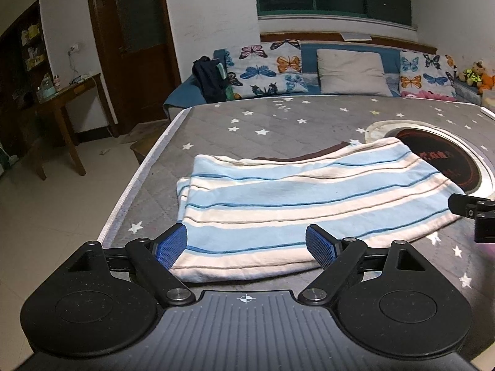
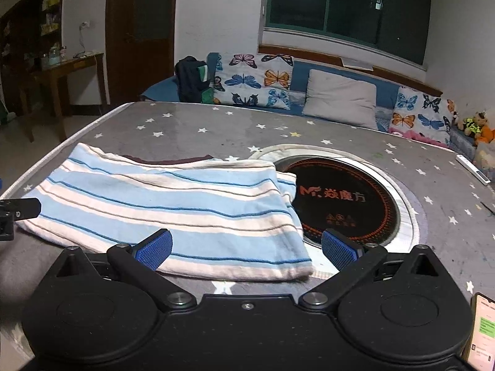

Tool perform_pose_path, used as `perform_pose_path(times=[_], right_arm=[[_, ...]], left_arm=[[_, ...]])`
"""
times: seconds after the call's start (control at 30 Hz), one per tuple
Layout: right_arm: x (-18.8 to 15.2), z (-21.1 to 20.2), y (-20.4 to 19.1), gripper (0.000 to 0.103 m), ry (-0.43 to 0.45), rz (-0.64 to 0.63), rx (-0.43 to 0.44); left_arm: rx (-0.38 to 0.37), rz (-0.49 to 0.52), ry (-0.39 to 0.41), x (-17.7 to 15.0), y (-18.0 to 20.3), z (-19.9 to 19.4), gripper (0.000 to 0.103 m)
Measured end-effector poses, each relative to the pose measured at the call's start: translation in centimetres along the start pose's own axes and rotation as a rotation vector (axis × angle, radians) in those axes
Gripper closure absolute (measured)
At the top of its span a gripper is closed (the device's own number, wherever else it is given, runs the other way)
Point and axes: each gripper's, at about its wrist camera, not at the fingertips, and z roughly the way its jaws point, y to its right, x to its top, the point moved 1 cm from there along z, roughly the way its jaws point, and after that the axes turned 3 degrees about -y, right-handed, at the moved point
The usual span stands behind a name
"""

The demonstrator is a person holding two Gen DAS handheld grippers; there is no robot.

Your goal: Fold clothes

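A blue-and-white striped garment (image 1: 294,204) lies folded flat on a grey star-patterned table cover (image 1: 247,123). It also shows in the right wrist view (image 2: 173,204), with a dark brown hem (image 2: 173,159) at its far edge. My left gripper (image 1: 246,245) is open, its blue pads at the garment's near left corner, holding nothing. My right gripper (image 2: 246,249) is open over the garment's near right corner, empty. The right gripper also shows at the right edge of the left wrist view (image 1: 473,213), and the left gripper at the left edge of the right wrist view (image 2: 15,213).
A round black induction cooktop (image 2: 346,204) is set in the table, partly under the garment's right end. A phone (image 2: 482,334) and a white remote (image 2: 473,168) lie at the right. Butterfly cushions (image 2: 256,80) on a sofa stand behind. A wooden desk (image 1: 68,92) stands left.
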Motion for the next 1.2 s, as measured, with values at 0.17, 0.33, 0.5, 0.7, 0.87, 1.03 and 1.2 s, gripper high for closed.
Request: perform_pose_path(times=[0.17,0.33,0.5,0.7,0.87,1.03,1.2], right_arm=[[-0.4,-0.1,0.4,0.0,0.001,0.006,-0.015],[-0.8,-0.2,0.7,0.0,0.003,0.012,-0.031],[-1.2,-0.3,1.1,0.0,0.004,0.018,-0.046],[-1.7,-0.4,1.5,0.0,0.006,0.026,-0.065],[-2.0,-1.3,1.2,0.0,0.006,0.028,-0.073],[-2.0,-1.3,1.5,0.0,0.007,0.032,-0.076],[-2.1,-1.2,1.4,0.0,0.005,0.031,-0.077]], left_arm=[[-0.009,0.012,0.004,-0.3,1.1,-0.5,0.018],[-0.016,0.016,0.005,-0.6,1.9,-0.9,0.018],[-0.016,0.023,0.003,-0.7,2.6,-1.1,0.018],[-0.022,0.029,0.009,-0.8,3.3,-1.4,0.018],[-0.032,0.033,0.013,-0.7,3.7,-1.6,0.018],[-0.037,0.033,0.012,-0.8,4.0,-1.5,0.018],[-0.039,0.035,0.011,-0.7,4.2,-1.5,0.018]])
